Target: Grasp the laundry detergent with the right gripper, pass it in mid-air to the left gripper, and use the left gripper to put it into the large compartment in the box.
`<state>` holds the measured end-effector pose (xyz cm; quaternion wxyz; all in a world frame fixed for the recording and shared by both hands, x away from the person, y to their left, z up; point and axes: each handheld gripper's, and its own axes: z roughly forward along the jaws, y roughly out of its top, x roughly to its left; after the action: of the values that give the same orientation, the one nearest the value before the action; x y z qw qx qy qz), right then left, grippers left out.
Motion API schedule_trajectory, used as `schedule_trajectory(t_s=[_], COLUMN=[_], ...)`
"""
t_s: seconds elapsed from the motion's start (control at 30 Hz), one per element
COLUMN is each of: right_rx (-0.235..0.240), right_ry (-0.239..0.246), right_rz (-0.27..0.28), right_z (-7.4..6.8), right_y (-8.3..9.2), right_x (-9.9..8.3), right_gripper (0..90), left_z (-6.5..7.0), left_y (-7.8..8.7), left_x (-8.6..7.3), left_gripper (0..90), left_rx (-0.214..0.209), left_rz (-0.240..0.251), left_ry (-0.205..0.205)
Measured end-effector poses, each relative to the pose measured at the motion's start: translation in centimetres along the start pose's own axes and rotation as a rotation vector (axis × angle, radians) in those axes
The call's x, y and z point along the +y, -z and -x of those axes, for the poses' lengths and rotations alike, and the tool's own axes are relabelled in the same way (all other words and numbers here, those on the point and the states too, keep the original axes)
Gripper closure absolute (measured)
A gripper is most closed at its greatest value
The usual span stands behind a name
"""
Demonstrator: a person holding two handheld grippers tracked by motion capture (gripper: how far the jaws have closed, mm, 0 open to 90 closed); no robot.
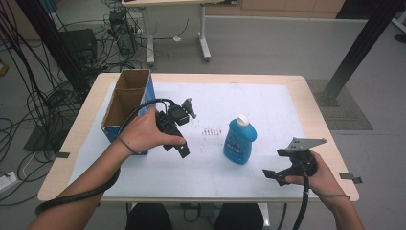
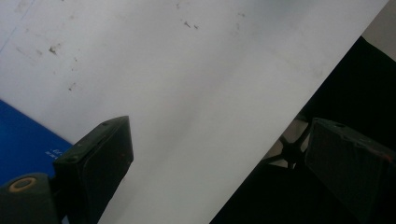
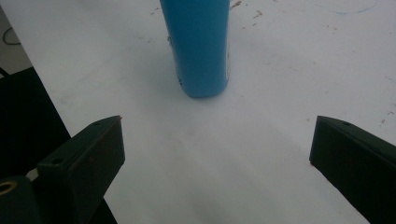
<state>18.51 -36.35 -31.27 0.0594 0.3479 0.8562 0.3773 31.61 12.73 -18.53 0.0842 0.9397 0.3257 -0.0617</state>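
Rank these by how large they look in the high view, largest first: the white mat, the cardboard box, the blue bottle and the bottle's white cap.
1. White mat, covering most of the table.
2. Cardboard box, open-topped, at the mat's left edge.
3. Blue bottle, upright near the middle.
4. White cap, clearly the smallest.

Even, soft overhead light, bright white table [image 1: 287, 103] cover, faint shadows (softest beside the blue bottle [image 1: 240, 141]), both gripper views hazy, near jaws blurred, dark corners
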Motion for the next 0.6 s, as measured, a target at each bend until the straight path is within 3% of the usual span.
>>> schedule_trajectory(t_s=[0.6], right_rx=[0.005], right_ry=[0.006], right_rz=[0.031], right_z=[-0.3], right_y=[-1.6], right_x=[-0.7], right_gripper=[2.9], left_z=[0.2], left_y=[0.0], left_x=[0.0], left_gripper=[8.0], left_rx=[-0.001], left_rz=[0.001], left_ry=[0.0])
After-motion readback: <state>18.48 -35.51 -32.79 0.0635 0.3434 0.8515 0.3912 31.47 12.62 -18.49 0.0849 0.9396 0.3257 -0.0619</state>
